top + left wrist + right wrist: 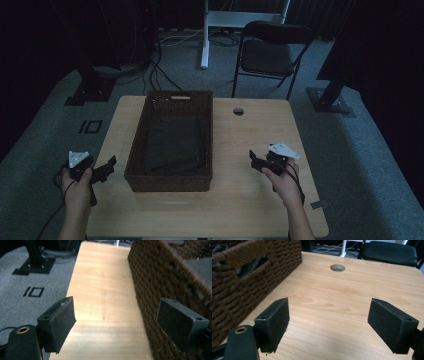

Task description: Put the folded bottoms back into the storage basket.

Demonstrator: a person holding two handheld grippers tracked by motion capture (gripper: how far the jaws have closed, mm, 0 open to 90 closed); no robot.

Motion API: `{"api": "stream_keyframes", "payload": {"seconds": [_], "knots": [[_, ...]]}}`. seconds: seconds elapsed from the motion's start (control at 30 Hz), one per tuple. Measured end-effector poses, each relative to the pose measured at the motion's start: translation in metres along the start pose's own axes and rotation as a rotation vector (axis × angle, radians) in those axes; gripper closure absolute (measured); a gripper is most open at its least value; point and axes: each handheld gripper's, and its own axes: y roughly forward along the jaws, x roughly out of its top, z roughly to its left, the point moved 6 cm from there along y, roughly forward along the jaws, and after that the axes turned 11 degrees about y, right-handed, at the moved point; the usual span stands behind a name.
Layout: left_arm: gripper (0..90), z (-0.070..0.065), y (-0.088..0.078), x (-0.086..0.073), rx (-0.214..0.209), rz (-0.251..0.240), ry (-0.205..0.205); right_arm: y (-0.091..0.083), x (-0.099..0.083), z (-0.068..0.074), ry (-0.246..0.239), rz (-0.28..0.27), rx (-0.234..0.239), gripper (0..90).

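Note:
A dark brown woven basket (169,182) stands on the wooden table (250,200), and a dark folded cloth (172,145) lies inside it. My left gripper (106,169) hovers over the table's left edge, just left of the basket's near corner, jaws open and empty. In the left gripper view the left gripper (115,322) looks along the basket wall (150,285). My right gripper (256,160) sits to the right of the basket over bare table, open with nothing between its jaws. The right gripper view has the right gripper (328,325) facing the basket's side handle hole (253,266).
A round cable hole (238,111) is cut in the table near its far edge. Beyond the table stands a black folding chair (270,55) and a white desk leg (205,35). Black stands and cables lie on the grey carpet at left and right.

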Motion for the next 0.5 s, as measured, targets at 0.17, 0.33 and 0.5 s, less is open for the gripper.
{"api": "stream_keyframes", "payload": {"seconds": [0.17, 0.33, 0.5], "knots": [[15.3, 0.001, 0.003, -0.015, 0.004, 0.032, -0.009, -0.003, -0.008, -0.012, 0.009, 0.001, -0.020, 17.3], [15.3, 0.004, 0.006, -0.030, 0.019, 0.053, -0.024, -0.008, -0.014, -0.026, 0.030, -0.007, -0.042, 17.2], [15.3, 0.005, 0.009, -0.048, 0.015, 0.078, -0.044, -0.014, -0.024, -0.043, 0.046, -0.002, -0.076, 17.3]]}}
